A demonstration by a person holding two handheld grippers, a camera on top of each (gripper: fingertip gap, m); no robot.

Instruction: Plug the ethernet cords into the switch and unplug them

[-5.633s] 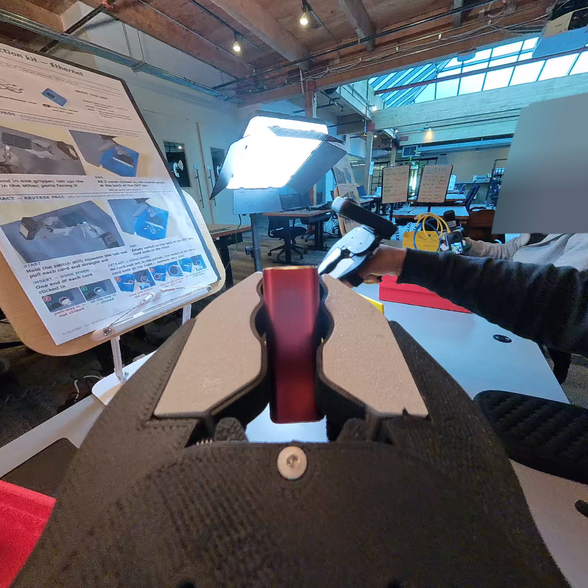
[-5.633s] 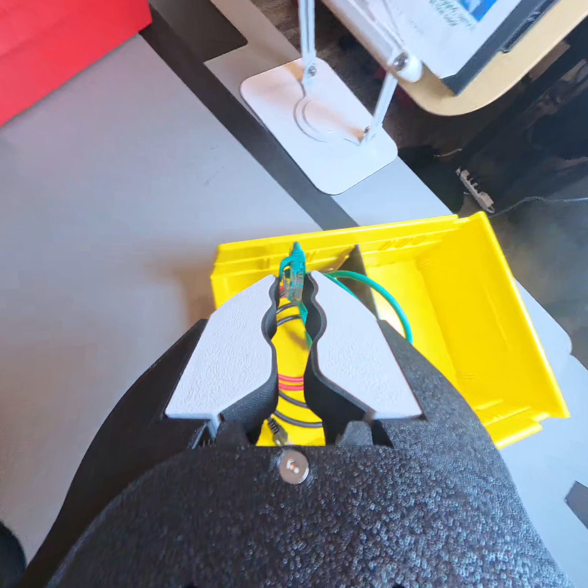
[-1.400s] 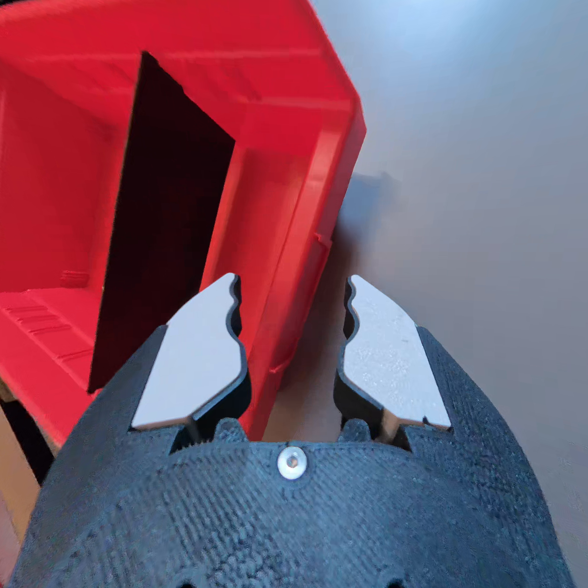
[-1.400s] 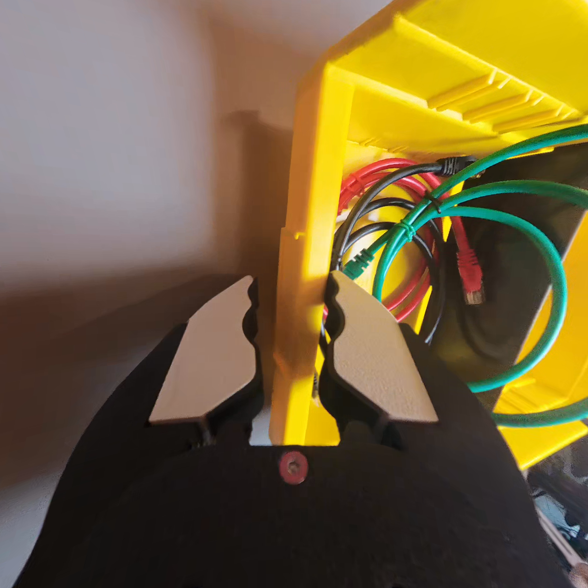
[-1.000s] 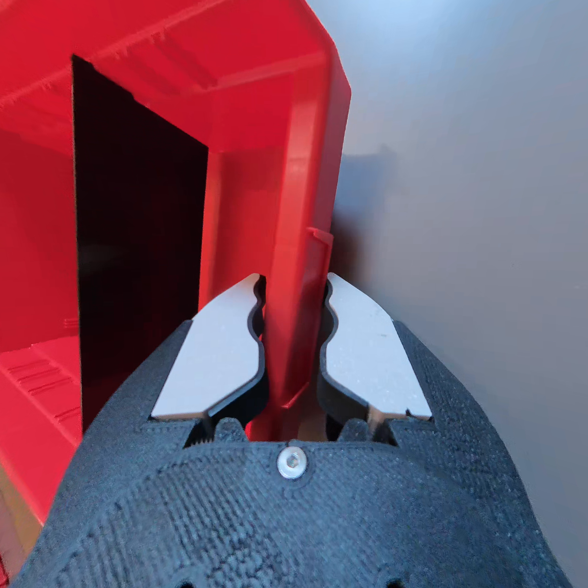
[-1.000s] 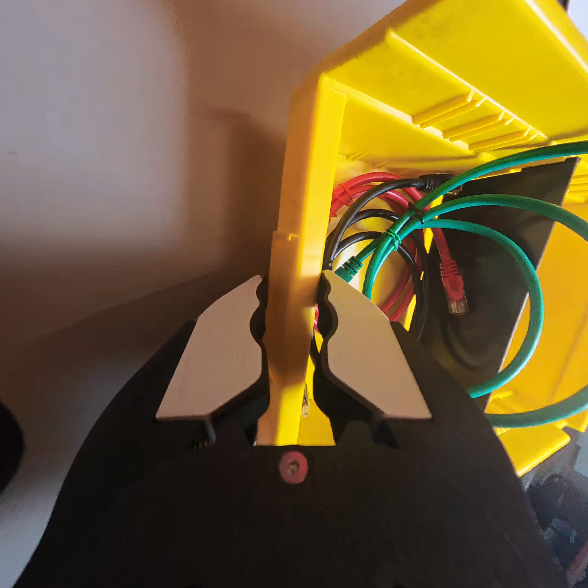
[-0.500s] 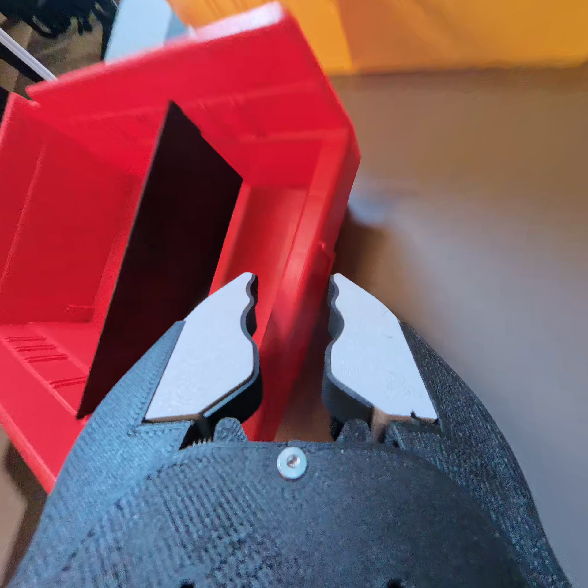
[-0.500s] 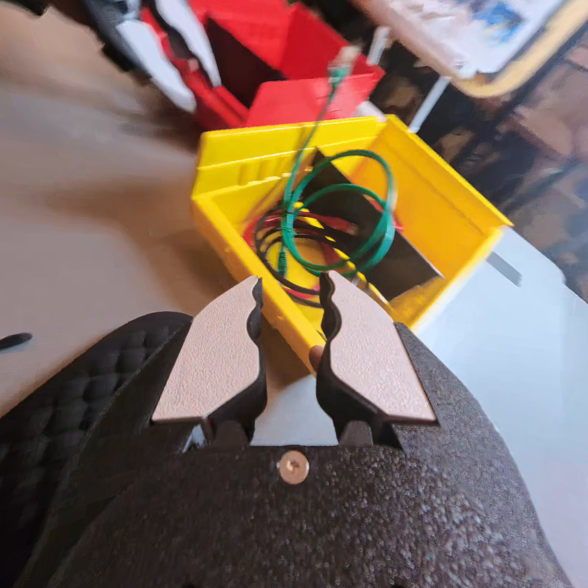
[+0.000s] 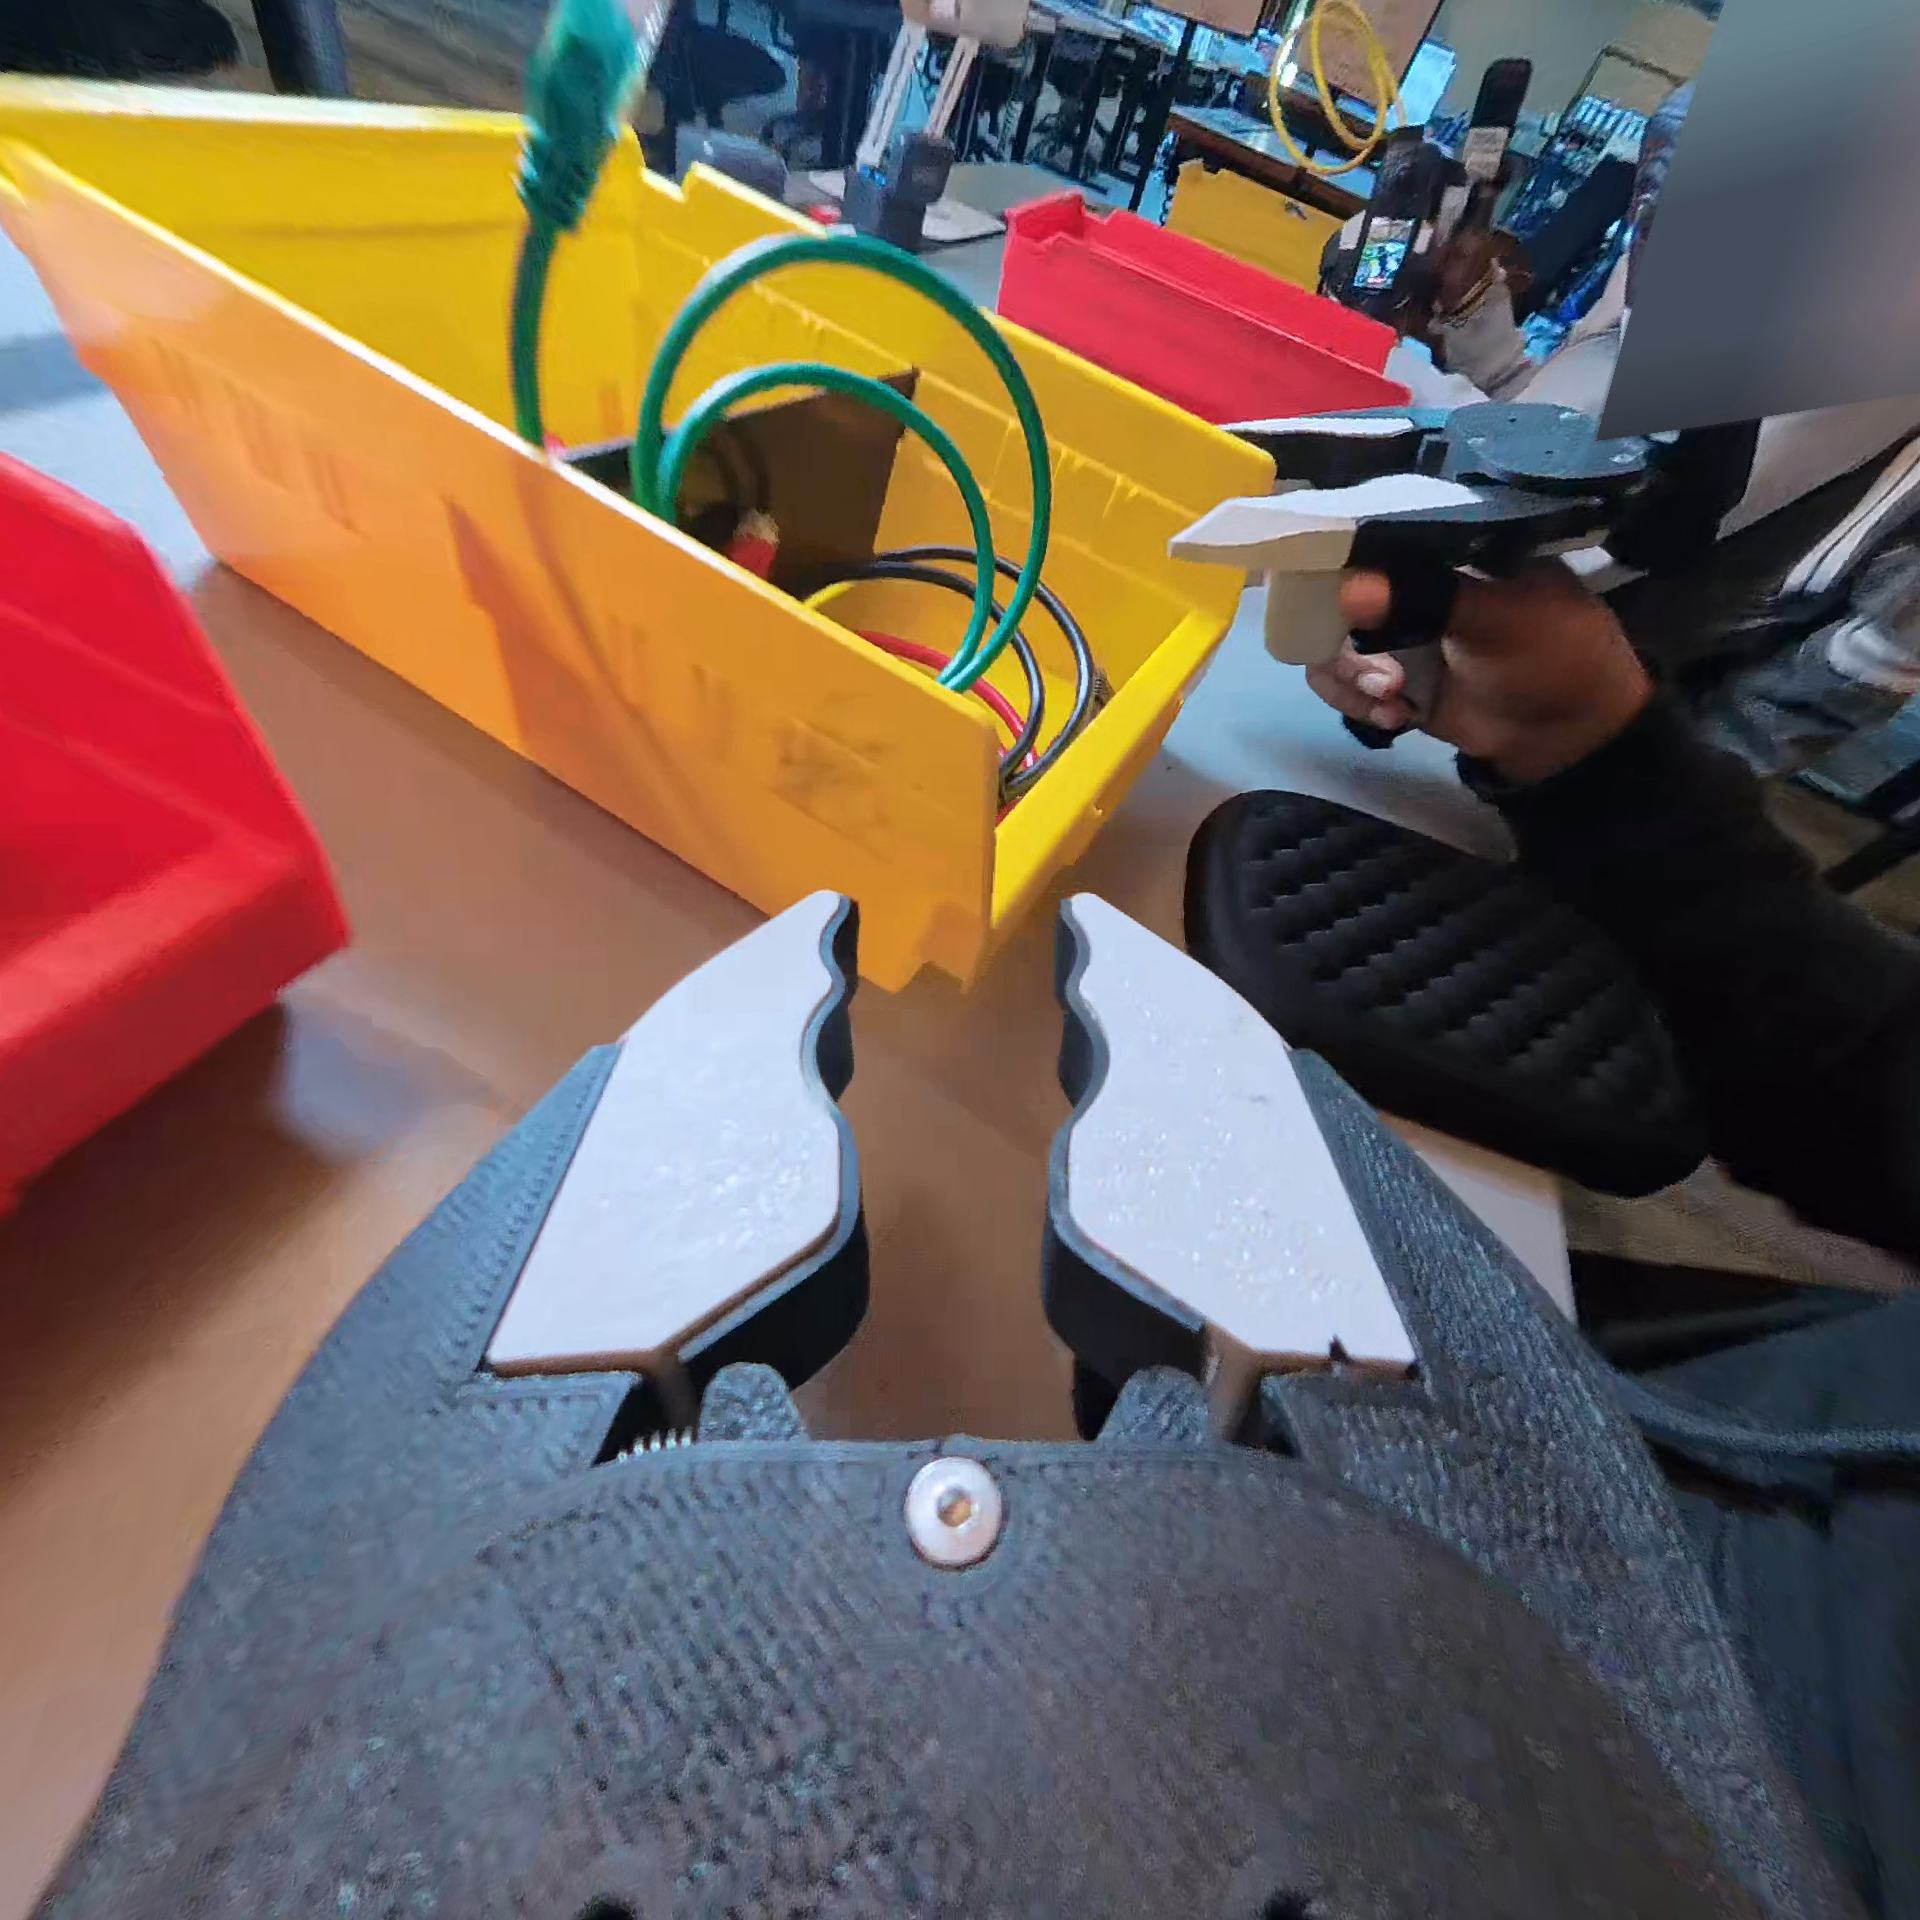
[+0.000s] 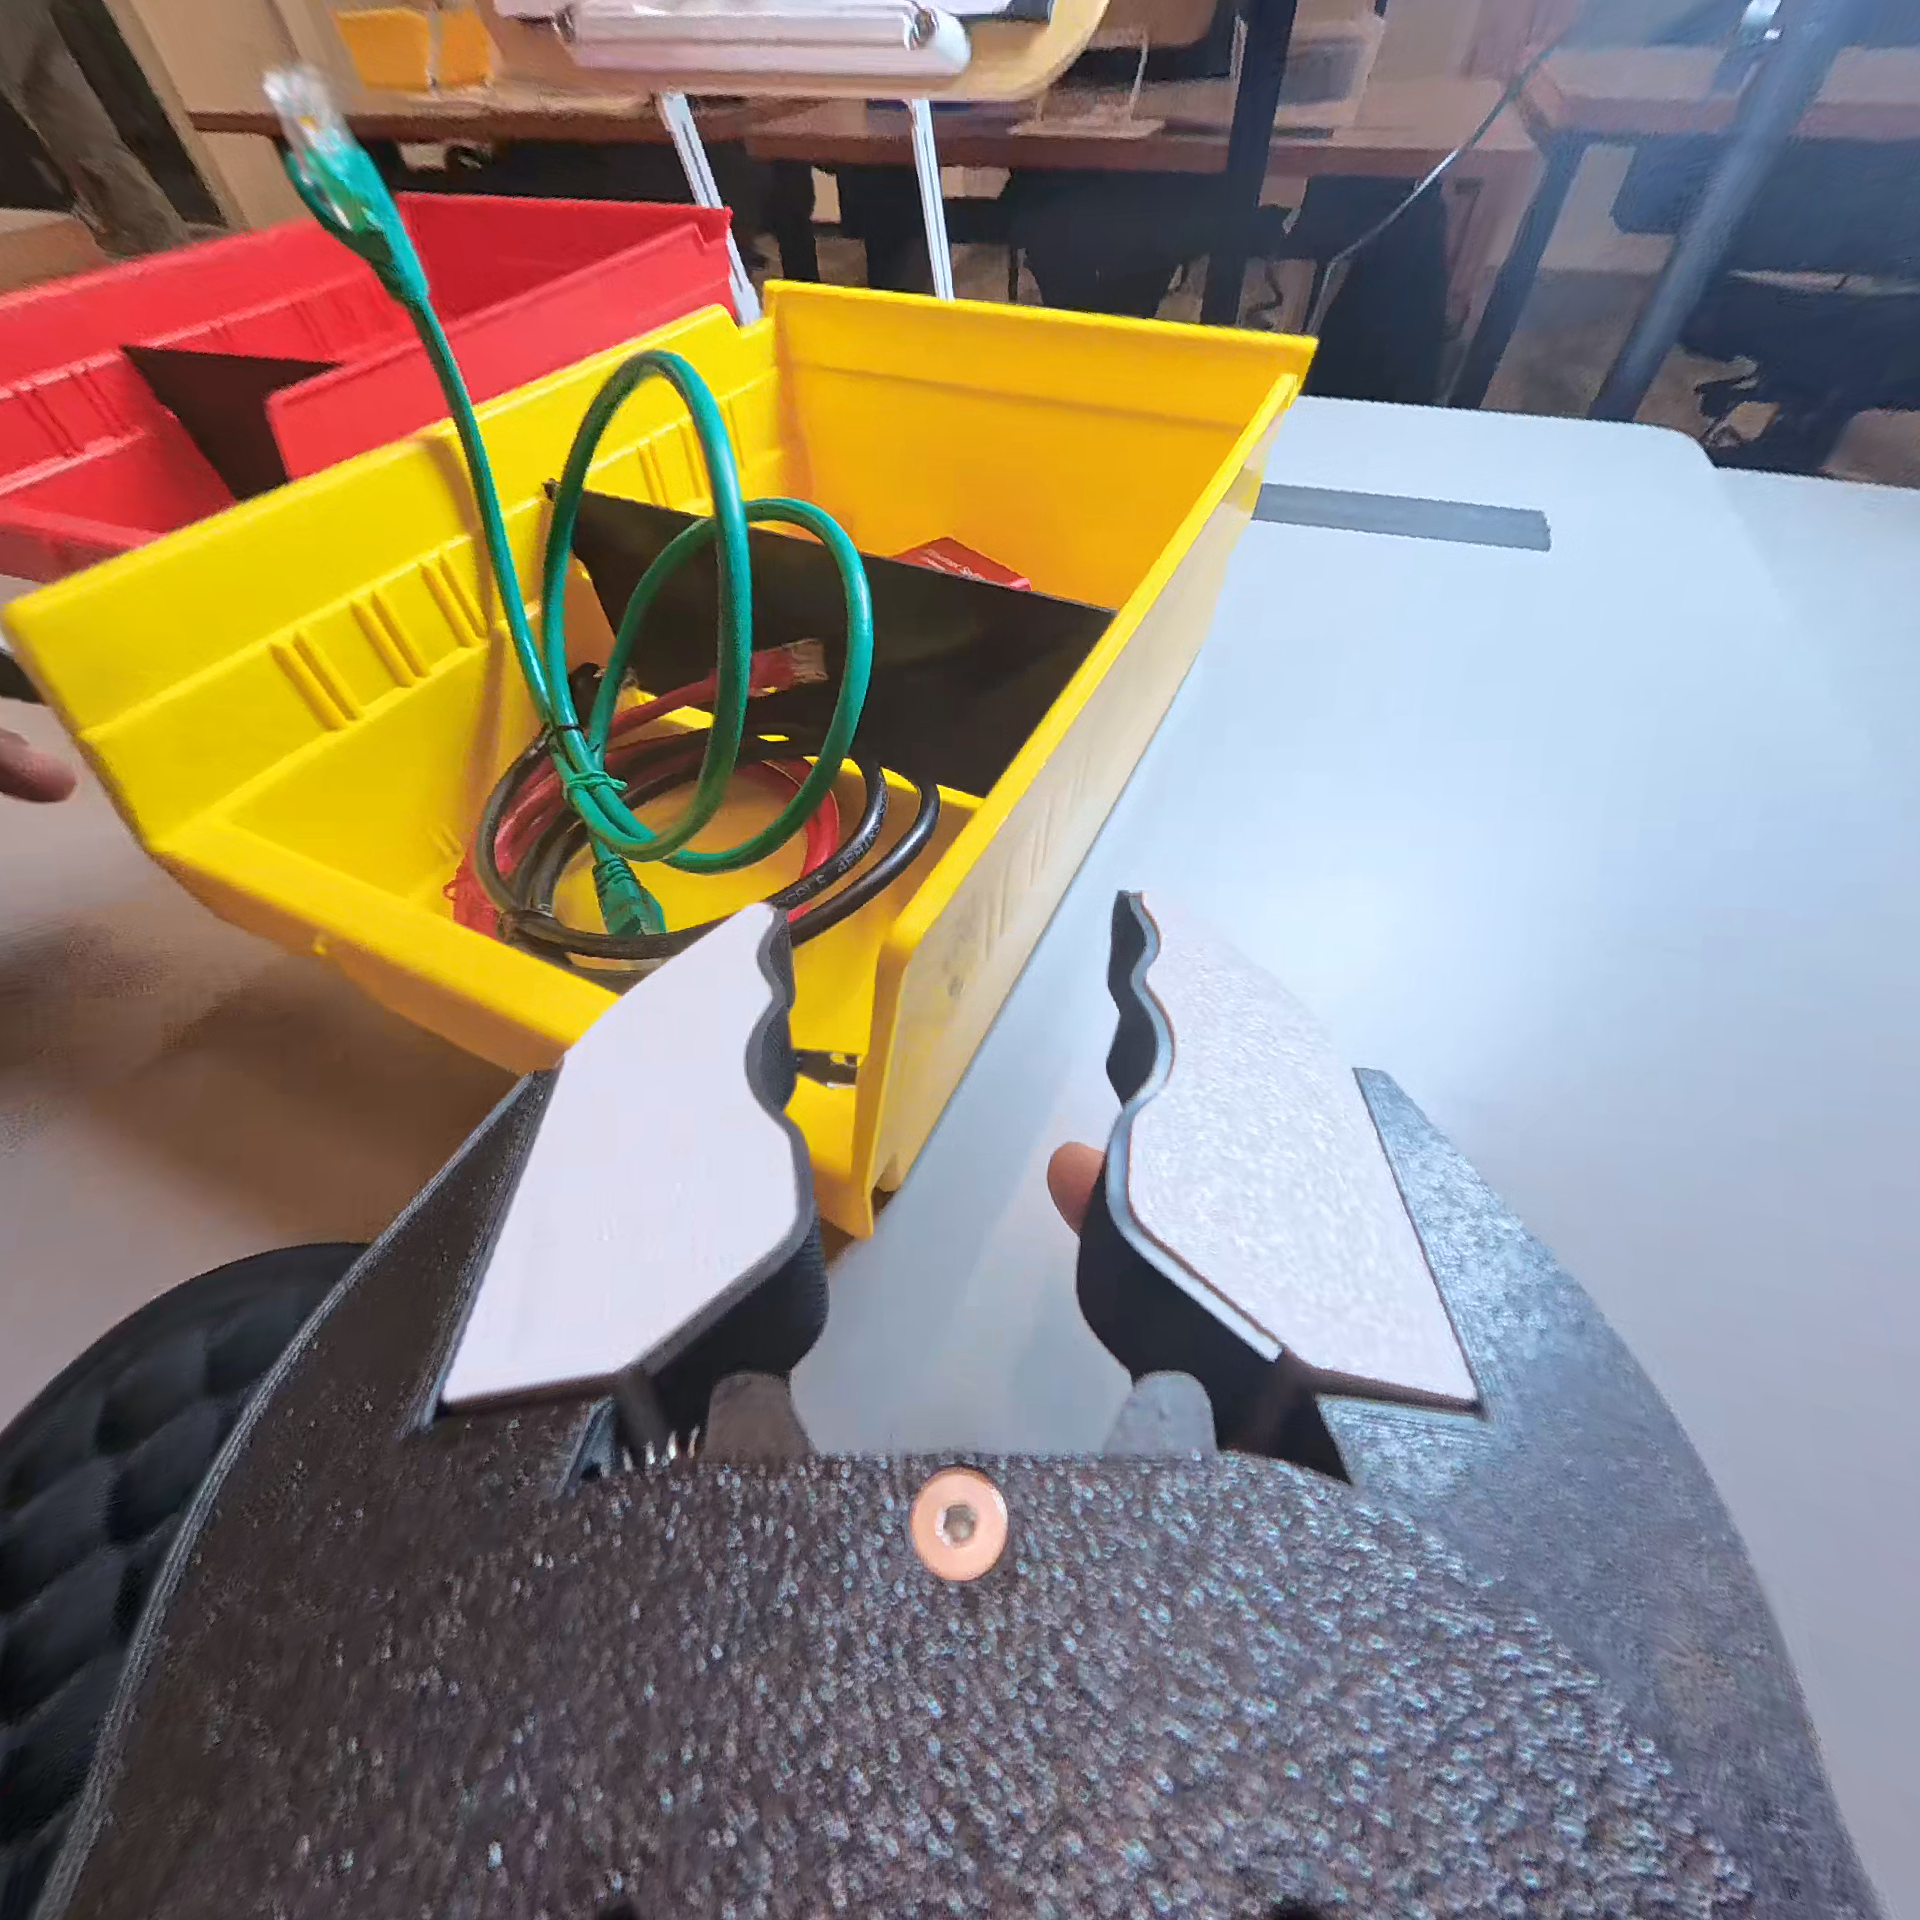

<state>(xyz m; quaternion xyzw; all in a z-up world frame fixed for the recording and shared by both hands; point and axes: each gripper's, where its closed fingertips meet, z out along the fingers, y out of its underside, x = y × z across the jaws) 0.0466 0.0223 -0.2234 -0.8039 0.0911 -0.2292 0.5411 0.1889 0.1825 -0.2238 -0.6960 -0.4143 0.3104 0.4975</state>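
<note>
Left gripper point(image 9: 954, 961): my jaws stand apart, nothing between them, hovering over the worktop point(image 9: 436, 935) just short of the yellow bin's near corner.
Right gripper point(image 10: 948, 961): released too, gap wider, nothing held. Left finger overlaps the yellow bin's near corner in view; I can't tell if it touches. It also shows in my left wrist view point(image 9: 1262, 488), off the bin's right end, held in a person's hand point(image 9: 1496, 665).
Yellow bin point(image 10: 312, 665): sits on the worktop, a black divider point(image 10: 935, 665) standing across it.
Green cord point(image 10: 727, 623): coiled in the bin's near compartment, loops rising above the rim. One plug end point(image 10: 322, 156) sticks up high above the bin's far-left wall, the other point(image 10: 623, 894) lies down among the coils.
Black cord point(image 10: 883, 831): coiled flat on the bin floor under the green one.
Red cord point(image 10: 810, 800): coiled with the black one, one plug point(image 10: 790, 660) resting against the divider.
Switch point(image 10: 961, 566): I see only a red corner of something behind the divider, in the far compartment; can't confirm it's the switch.
Red bin point(image 10: 499, 281): just beside the yellow bin on its far-left side, with its own black divider point(image 10: 223, 400).
Chair point(image 9: 1434, 966): black mesh pad at the worktop edge, beside the yellow bin's end.
</note>
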